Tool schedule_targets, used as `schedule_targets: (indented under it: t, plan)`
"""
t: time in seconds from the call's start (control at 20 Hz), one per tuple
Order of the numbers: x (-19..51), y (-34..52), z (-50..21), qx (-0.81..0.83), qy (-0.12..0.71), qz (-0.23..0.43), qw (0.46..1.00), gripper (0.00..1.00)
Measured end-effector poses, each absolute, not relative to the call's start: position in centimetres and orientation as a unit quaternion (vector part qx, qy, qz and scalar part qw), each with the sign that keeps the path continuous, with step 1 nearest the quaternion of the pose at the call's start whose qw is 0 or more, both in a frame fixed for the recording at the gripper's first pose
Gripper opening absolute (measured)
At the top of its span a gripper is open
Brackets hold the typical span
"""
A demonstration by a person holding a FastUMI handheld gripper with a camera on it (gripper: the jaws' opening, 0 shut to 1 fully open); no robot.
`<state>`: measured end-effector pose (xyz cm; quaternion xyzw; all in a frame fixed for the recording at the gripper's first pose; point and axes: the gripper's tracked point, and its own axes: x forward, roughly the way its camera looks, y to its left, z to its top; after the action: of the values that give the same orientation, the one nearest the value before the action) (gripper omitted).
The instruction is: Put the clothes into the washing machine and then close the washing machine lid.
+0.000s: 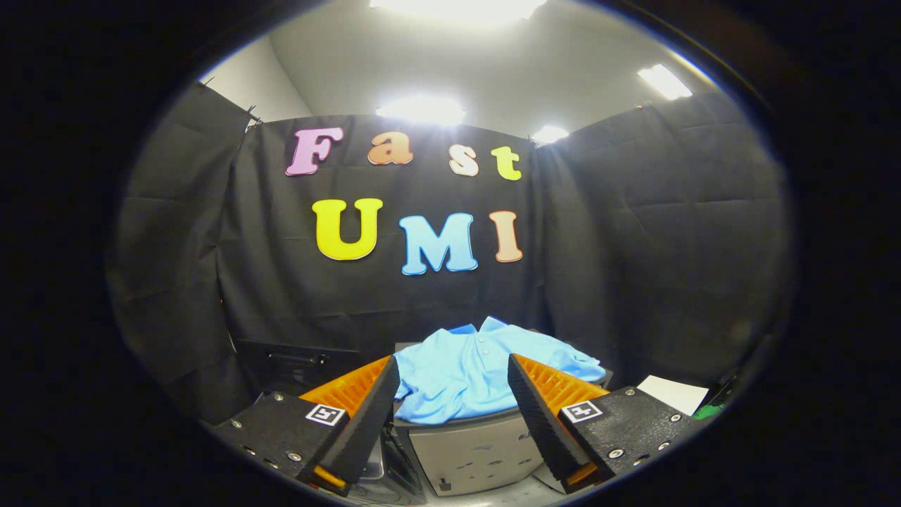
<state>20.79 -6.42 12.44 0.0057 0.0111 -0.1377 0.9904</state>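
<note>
Claw [454, 377] wide open, holding nothing; blue shirt [468, 377] heaped atop washing machine [475, 451] just ahead.

Hand-held gripper [454, 384]: fingers spread wide apart, gripping nothing, raised in front of the shirt.
Shirt [464, 377]: light blue, collared, with buttons, lay crumpled on top of the washing machine, seen between and just beyond the fingers.
Washing machine [471, 451]: small grey box below the shirt, its top covered by the cloth.
Paper [674, 393]: white sheet lay to the right, beside the machine.
Booth wall [633, 246]: black cloth hung behind.
</note>
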Motion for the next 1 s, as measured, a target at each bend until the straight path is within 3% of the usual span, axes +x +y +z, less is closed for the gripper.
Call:
schedule_targets:
  t: [0.35,0.6,1.0]
  plan:
    - [29.1,-15.1,12.5,0.08,0.033,-0.155,0.984,0.96]
    - [35.1,-19.8,6.9,0.081,0.104,-0.167,0.977,0.96]
    - [42.4,-20.2,-0.6,0.047,0.221,-0.119,0.967,0.96]
